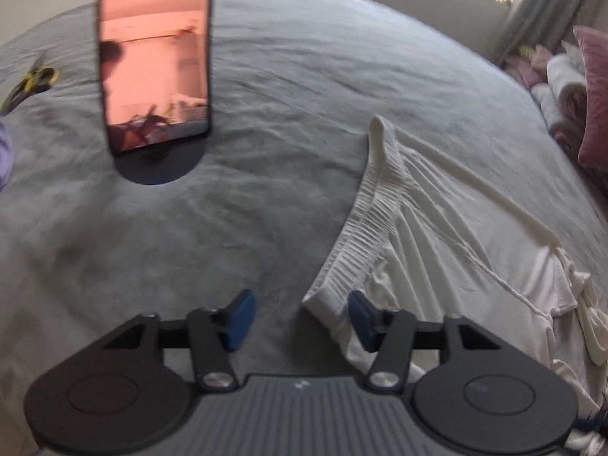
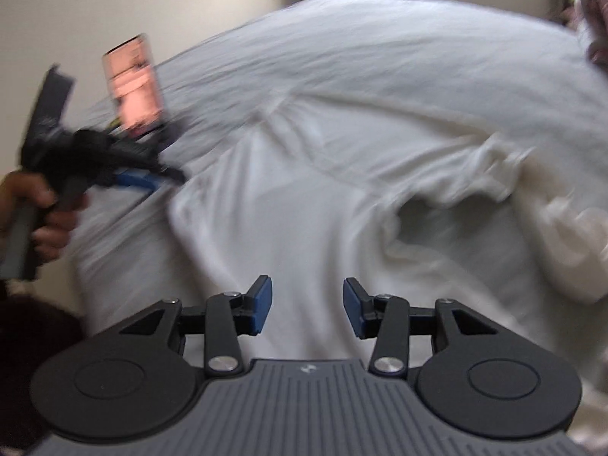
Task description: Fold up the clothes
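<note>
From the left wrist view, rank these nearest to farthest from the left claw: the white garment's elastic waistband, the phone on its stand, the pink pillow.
1. Elastic waistband: its corner lies just ahead, between the open pads of the left claw.
2. Phone: upright on its stand, ahead to the left, mid-bed.
3. Pink pillow: far right edge, beyond the bed.

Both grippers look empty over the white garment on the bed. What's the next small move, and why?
Probably lower the left gripper onto the waistband corner and close. Its jaws stand open and the corner of the white garment lies between them, ungripped. The right gripper is open too, holding nothing.
</note>
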`<state>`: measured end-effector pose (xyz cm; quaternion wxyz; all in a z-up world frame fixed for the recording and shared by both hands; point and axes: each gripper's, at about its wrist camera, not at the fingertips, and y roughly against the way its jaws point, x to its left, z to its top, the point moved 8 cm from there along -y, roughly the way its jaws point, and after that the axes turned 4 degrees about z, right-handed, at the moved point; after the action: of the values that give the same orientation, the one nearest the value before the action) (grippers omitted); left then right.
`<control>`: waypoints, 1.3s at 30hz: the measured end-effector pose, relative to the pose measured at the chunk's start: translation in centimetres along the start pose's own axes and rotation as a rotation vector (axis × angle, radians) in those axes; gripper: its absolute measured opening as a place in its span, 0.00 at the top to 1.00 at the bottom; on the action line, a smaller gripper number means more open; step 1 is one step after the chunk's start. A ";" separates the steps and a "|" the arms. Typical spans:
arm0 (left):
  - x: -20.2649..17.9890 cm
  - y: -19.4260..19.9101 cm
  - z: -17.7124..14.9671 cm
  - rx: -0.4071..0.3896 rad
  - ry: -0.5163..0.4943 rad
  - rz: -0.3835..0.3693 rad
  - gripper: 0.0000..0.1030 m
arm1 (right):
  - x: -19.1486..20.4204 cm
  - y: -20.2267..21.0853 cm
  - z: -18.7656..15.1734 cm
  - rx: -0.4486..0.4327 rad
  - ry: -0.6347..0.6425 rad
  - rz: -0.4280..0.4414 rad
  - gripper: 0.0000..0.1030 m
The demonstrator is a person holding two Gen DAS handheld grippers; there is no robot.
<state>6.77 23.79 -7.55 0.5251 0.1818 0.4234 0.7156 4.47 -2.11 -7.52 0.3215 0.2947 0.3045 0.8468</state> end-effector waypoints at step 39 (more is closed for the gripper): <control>3.9 2.1 -0.9 -0.211 -0.020 0.072 0.70 | 7.4 -2.1 -2.6 0.096 0.254 0.108 0.85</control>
<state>3.35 26.80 -7.08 0.5196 0.1477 0.3336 0.7726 -1.12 3.66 -8.46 0.2197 0.2161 0.3665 0.8779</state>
